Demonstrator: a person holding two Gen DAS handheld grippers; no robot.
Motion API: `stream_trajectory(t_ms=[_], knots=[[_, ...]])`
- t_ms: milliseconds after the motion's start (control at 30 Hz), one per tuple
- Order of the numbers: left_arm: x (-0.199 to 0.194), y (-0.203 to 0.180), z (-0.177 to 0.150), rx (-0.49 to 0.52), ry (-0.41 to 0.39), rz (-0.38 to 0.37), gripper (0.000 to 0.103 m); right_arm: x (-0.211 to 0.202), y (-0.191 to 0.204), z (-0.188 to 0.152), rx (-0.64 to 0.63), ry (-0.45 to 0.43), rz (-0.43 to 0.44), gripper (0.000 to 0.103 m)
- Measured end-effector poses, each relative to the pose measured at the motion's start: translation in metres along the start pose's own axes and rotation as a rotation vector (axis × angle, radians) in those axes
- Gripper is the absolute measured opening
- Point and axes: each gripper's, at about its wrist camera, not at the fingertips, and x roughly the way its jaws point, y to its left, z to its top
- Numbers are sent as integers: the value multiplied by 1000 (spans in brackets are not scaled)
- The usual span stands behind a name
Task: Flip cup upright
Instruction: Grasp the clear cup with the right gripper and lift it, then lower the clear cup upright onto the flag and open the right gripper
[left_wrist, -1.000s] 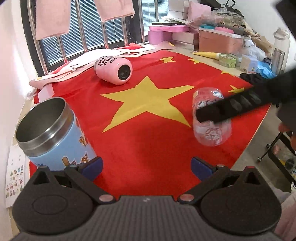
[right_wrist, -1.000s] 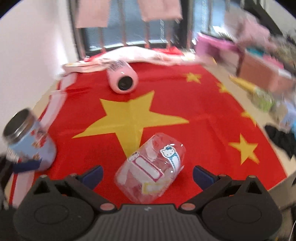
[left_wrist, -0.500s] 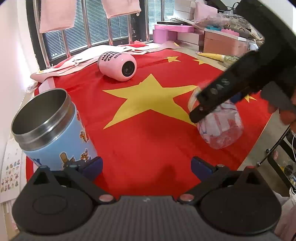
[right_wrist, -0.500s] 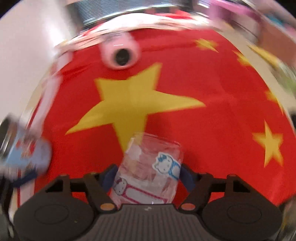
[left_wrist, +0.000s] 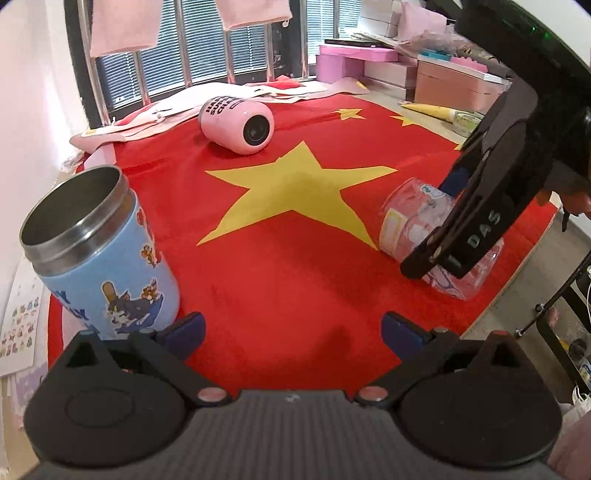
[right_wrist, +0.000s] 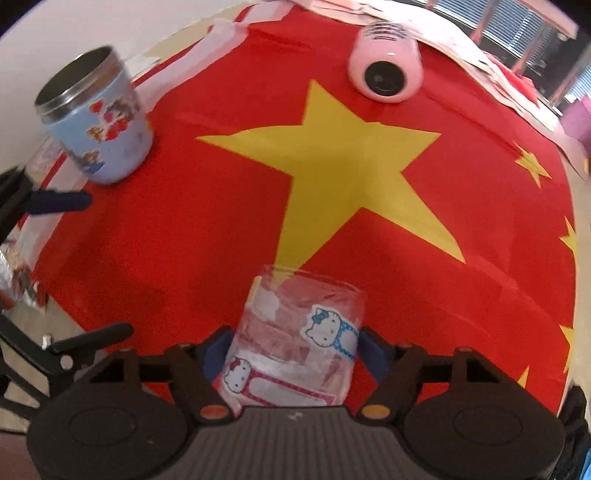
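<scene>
A clear plastic cup with Hello Kitty stickers (right_wrist: 295, 343) lies on its side on the red flag cloth (right_wrist: 221, 236). My right gripper (right_wrist: 293, 347) is shut on it, a blue pad against each side. In the left wrist view the same cup (left_wrist: 410, 218) lies at the right, with the right gripper (left_wrist: 448, 221) coming down on it from above. My left gripper (left_wrist: 291, 326) is open and empty, low over the cloth near its front edge. A pink cup (left_wrist: 238, 123) lies on its side at the back.
A blue steel-lined cartoon cup (left_wrist: 98, 254) stands upright beside my left gripper's left finger; it also shows in the right wrist view (right_wrist: 96, 118). Pink boxes (left_wrist: 369, 62) and clutter sit at the back right. The table edge (left_wrist: 524, 266) runs close behind the clear cup.
My right gripper has moved in over the clear cup and shut on it. The cup has turned a little on the cloth. My left gripper has stayed open, shifting only slightly.
</scene>
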Motion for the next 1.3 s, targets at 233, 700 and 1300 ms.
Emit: stream_trajectory(t_ms=[233,700,1300], knots=[[-3,1,0,-5,-8,11,103,-14,-24,12,269,-49,4,102],[-7,-4,5,-59,-38,-14,103,-41,-31,-22,324,-269,15,61],[-11,-58,24,-117,-116,5,103,-5,-63,-140,264,-1105,-205,61]])
